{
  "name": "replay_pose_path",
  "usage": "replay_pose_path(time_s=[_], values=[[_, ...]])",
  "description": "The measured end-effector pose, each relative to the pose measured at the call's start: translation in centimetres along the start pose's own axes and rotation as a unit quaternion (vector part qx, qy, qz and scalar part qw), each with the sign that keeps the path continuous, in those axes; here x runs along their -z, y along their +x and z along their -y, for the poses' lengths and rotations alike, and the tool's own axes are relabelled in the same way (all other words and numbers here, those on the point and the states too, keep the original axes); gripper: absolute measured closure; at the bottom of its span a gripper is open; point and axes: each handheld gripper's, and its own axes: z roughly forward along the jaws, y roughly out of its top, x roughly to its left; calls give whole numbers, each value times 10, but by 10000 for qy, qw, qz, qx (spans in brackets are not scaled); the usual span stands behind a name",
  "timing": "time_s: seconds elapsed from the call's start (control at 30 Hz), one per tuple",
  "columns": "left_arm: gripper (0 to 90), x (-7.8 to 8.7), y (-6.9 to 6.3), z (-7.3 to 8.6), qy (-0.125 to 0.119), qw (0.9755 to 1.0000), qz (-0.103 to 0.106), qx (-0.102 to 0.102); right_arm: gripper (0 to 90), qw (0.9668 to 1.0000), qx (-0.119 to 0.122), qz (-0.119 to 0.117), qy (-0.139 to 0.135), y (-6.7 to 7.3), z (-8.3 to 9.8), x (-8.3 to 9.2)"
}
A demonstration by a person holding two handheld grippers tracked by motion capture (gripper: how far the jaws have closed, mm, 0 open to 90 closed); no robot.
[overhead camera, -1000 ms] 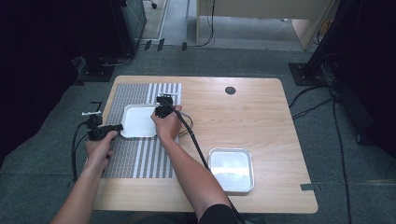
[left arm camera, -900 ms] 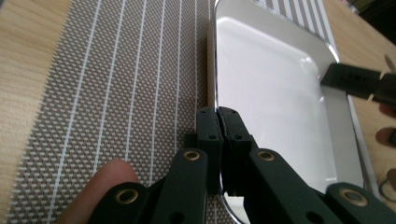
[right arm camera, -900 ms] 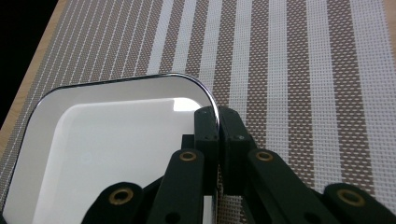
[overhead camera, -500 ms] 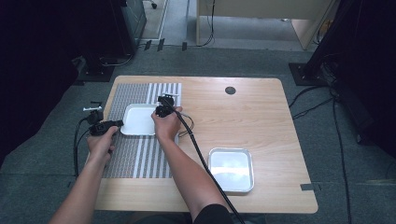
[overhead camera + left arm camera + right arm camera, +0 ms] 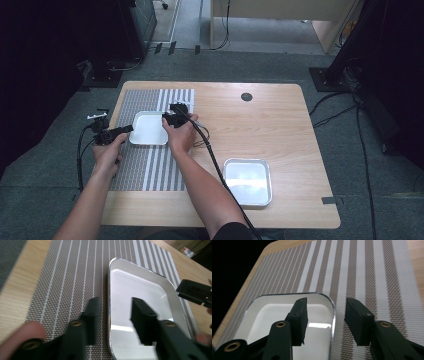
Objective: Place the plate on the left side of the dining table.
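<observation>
We've got the L gripper (image 5: 131, 128) at the left rim of the tray (image 5: 148, 128), jaws just opened, straddling that rim without pinching. Tray sits on the striped mat (image 5: 150, 167). R gripper (image 5: 166, 119) likewise just opened across its right rim. Looks light, stiff, slick metal; we'd grip the rims.

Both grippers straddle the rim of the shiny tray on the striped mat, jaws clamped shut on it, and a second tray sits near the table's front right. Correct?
Not quite: the jaws are not clamped. The left gripper and right gripper have just been opening, and each gripper view shows a gap either side of the tray rim. The mat and second tray are as stated.
</observation>
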Motion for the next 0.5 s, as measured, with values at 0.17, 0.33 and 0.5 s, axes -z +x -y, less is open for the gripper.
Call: replay_pose_path(time_s=[0.17, 0.33, 0.5], values=[[391, 14, -6, 3, -201, 9995, 209, -84, 429, 9998, 112, -129, 42, -8, 0, 12], [257, 25, -9, 10, -347, 9991, 187, -155, 310, 9985, 321, -414, -168, -11, -4, 36], [181, 35, -14, 18, -421, 9986, 171, -266, 320, 9979, 627, -161, -95, -11, -5, 54]])
